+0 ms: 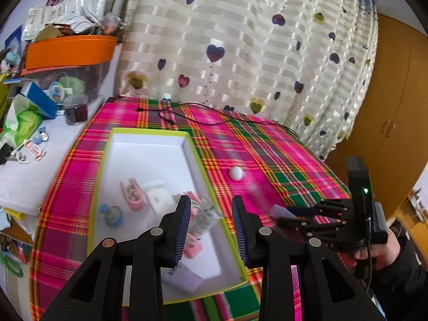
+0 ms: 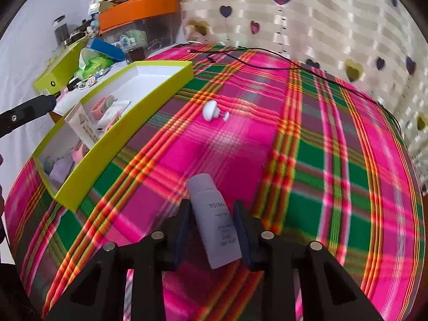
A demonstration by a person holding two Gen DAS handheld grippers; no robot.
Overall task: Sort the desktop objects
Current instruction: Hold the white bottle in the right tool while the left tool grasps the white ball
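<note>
My right gripper (image 2: 212, 230), level over the surface, pinches the lilac tube (image 2: 214, 219); left gripper (image 1: 211, 223) jaws spread above the box (image 1: 149, 133).

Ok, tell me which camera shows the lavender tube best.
Right wrist: the lavender tube fills the foreground, label visible, between the right gripper fingers. Left wrist shows only its tip, blurred, poking from that gripper.

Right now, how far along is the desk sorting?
Mostly done. Several items already sit in the green-rimmed box, among them a pink clip and a blue bottle. The left tongs hang open above it. The right tongs grip a lavender tube. Only the white knob is left on the plaid cloth.
</note>
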